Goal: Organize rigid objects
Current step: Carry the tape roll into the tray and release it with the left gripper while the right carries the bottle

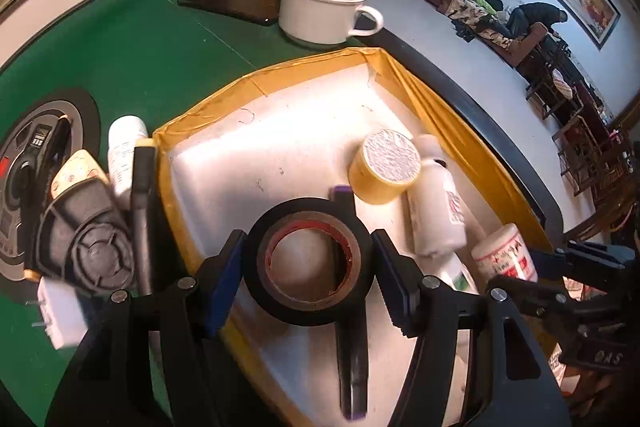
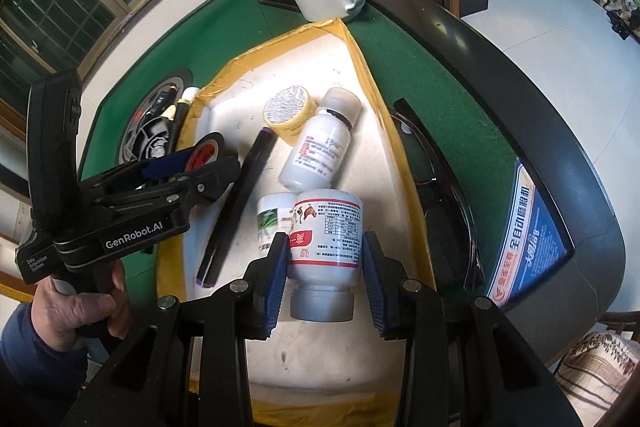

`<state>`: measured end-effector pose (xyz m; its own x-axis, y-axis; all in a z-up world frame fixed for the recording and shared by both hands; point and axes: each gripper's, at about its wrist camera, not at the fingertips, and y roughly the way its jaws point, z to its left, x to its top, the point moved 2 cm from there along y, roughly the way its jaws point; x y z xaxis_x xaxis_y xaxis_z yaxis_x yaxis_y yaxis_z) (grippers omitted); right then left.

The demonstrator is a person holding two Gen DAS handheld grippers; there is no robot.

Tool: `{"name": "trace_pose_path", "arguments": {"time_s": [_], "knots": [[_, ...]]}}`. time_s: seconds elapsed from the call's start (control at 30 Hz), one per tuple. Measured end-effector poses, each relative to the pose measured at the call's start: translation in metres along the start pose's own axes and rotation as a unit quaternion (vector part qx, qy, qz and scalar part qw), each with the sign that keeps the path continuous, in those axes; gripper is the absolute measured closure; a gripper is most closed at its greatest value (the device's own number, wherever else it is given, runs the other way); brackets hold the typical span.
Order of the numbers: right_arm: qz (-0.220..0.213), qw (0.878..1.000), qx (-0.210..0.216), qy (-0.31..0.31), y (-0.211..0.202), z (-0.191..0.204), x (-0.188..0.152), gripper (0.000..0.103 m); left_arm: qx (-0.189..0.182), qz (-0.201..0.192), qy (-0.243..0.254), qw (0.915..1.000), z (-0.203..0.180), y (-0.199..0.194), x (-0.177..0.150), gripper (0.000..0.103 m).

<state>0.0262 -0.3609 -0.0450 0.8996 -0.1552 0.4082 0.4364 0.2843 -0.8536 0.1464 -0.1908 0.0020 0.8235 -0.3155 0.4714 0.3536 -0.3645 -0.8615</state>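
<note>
My left gripper (image 1: 308,263) is shut on a black tape roll (image 1: 310,263) and holds it over the left part of the white foam tray (image 1: 280,131) with yellow taped rim. My right gripper (image 2: 325,267) grips a white bottle with a red label and grey cap (image 2: 326,239) above the tray's near part. In the tray lie a yellow tape roll (image 1: 384,167), a white bottle (image 1: 436,203), a smaller green-labelled bottle (image 2: 274,219) and a black purple-ended marker (image 2: 240,199). The left gripper (image 2: 192,167) with the tape roll (image 2: 206,151) also shows in the right wrist view.
A white cup (image 1: 324,7) and a black phone (image 1: 228,3) sit on the green table beyond the tray. Left of the tray lie a grey mask (image 1: 84,227), a white bottle (image 1: 124,151), a black pen (image 1: 142,211) and a white plug (image 1: 60,311). Glasses (image 2: 444,195) lie right of the tray.
</note>
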Motion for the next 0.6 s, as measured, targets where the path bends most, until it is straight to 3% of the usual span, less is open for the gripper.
{"name": "trace_pose_path", "arguments": {"time_s": [0.6], "knots": [[-0.002, 0.999, -0.027, -0.041, 0.013, 0.010, 0.020, 0.070, -0.009, 0.000, -0.026, 0.9996, 0.005, 0.011, 0.013, 0.042]]}}
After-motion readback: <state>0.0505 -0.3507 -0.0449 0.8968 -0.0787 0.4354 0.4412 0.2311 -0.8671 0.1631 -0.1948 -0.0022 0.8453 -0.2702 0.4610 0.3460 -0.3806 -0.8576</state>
